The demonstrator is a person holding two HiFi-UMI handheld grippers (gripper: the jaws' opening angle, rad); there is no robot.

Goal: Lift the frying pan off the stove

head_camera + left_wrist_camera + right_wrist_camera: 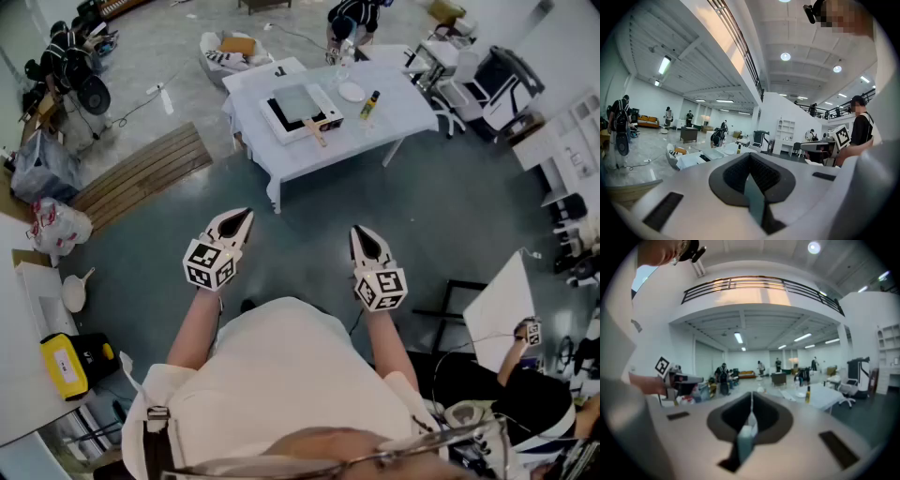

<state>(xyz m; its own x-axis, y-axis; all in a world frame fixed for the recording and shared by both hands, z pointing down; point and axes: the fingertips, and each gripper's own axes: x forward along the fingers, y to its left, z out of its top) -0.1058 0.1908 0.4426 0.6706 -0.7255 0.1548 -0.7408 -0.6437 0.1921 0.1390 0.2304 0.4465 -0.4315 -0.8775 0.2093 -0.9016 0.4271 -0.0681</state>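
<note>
Holding nothing: left hand-held gripper (247, 216) closed | right hand-held gripper (360, 232) closed | table (398, 111) far ahead

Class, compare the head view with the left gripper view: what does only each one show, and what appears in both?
Only the head view: the slatted wooden pallet on the floor and the yellow box-shaped device at lower left.
Only the left gripper view: the round ceiling lights and the dark balcony railing overhead.
Both: the white rectangular table, the dark-and-yellow bottle on it, the left gripper with jaws shut, and the right gripper.
</note>
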